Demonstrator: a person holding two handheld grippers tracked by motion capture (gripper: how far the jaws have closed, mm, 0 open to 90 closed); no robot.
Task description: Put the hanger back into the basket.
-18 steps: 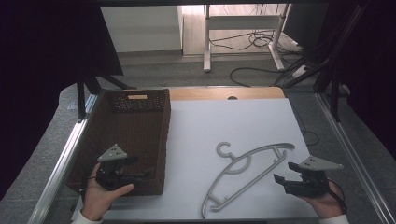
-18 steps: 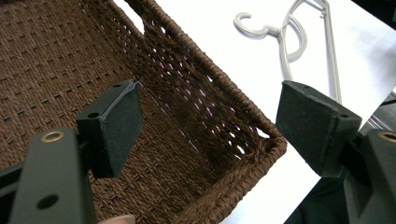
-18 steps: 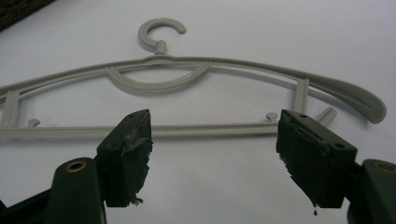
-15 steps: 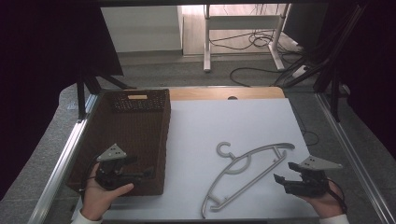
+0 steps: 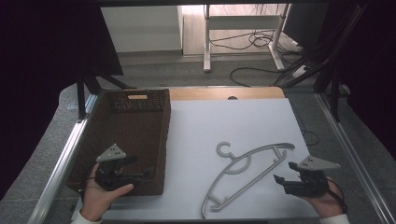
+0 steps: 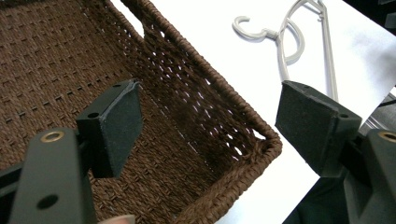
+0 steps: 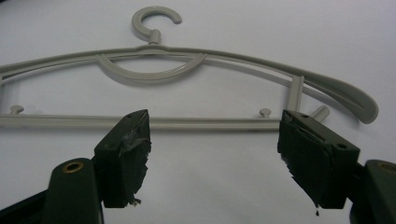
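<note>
Two handheld grippers hover at a white bench: the left gripper, fingers spread, over the near corner of a brown wicker basket; the right gripper, fingers spread, just beside a grey plastic hanger lying flat.

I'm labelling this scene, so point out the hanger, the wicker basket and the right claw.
hanger (image 5: 243,164): high view, on its curved inner brace.
wicker basket (image 5: 140,95): high view, on its far wall by the handle slot.
right claw (image 7: 212,154): right gripper view, midway between its open jaws.
</note>
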